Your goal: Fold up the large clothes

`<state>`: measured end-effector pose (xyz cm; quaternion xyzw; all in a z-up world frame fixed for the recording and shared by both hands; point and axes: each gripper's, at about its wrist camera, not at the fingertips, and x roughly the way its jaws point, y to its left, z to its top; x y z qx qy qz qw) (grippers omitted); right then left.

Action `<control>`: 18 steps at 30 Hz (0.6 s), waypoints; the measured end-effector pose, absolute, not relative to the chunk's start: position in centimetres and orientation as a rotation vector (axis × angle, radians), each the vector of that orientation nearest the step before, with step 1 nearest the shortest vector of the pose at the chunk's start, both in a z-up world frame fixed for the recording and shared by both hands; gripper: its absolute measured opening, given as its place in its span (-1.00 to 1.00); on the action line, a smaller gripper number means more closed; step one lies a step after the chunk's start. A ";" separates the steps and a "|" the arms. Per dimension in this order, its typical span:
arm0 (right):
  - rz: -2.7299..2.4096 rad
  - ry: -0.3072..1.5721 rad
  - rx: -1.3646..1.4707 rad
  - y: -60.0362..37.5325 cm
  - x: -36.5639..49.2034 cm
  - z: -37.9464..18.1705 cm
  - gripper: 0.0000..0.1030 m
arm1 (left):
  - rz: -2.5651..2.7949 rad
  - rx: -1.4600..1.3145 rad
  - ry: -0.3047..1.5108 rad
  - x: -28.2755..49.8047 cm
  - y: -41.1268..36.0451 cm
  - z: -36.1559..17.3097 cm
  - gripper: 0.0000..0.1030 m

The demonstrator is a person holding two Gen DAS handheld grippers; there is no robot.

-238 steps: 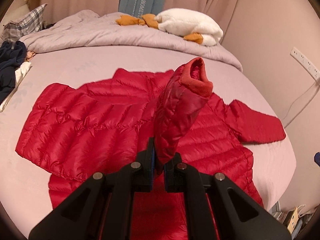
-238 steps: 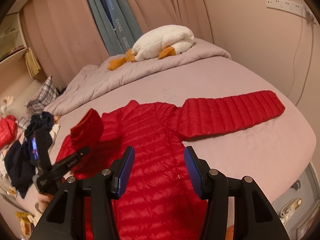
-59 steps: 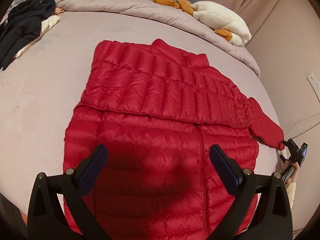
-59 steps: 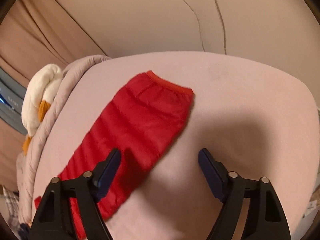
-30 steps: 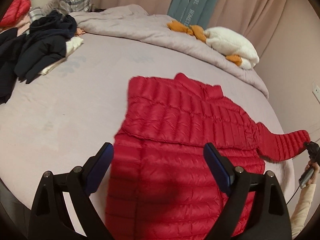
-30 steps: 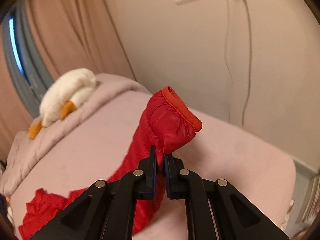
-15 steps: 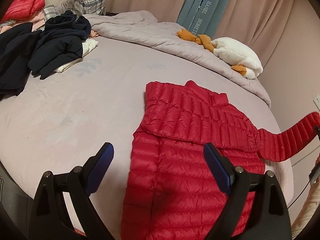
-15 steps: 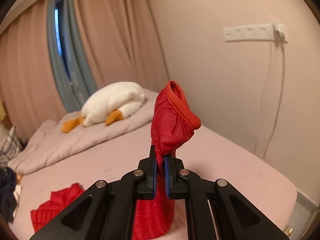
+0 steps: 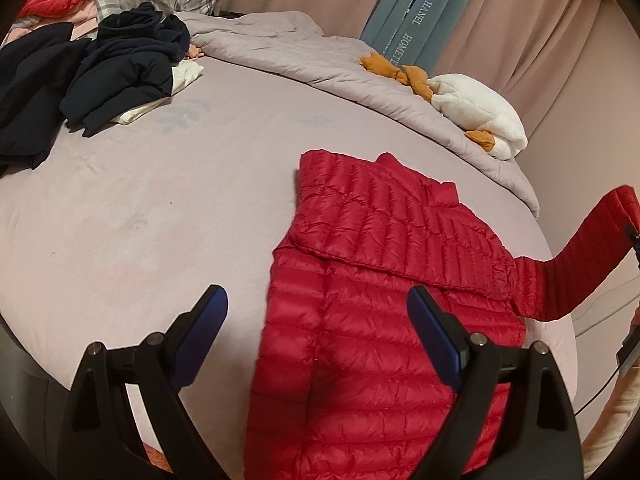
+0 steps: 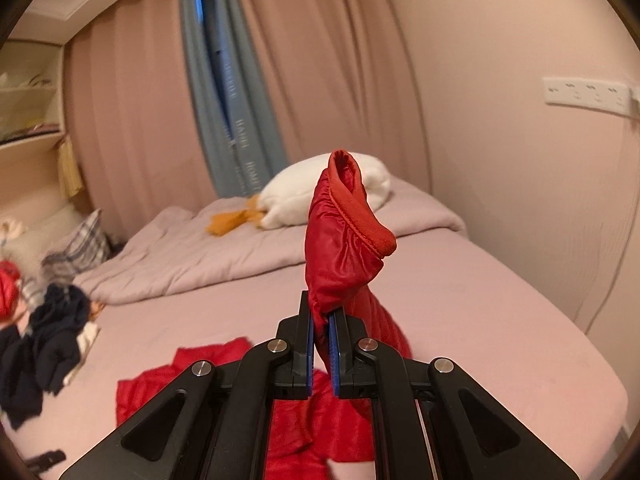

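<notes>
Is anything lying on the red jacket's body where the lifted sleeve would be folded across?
Nothing visible does. The right hand-held gripper holds the sleeve off the bed. The red down jacket carries only its own other sleeve, folded flat across the chest. The dark clothes pile and plush goose lie well apart.

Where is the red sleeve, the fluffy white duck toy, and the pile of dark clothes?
red sleeve (image 10: 344, 256): right wrist view, on the shiny fabric below its cuff.
fluffy white duck toy (image 9: 480, 114): left wrist view, on its white body.
pile of dark clothes (image 9: 120, 68): left wrist view, on the top garment.
</notes>
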<state>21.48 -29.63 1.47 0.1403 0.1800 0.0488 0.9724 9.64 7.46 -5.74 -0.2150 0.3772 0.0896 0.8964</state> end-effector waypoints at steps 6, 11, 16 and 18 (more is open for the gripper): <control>0.171 0.366 0.265 -27.8 21.3 1.8 -0.85 | 0.198 -0.446 0.784 9.2 8.0 -5.9 0.77; 0.206 0.351 0.242 -26.6 20.6 2.1 -0.85 | 0.206 -0.439 0.787 8.9 8.2 -5.7 0.77; 0.268 0.349 0.227 -25.4 19.8 2.4 -0.85 | 0.206 -0.440 0.788 8.5 8.3 -5.6 0.77; 0.288 0.354 0.222 -24.7 19.7 2.4 -0.85 | 0.198 -0.443 0.787 8.4 8.3 -5.5 0.77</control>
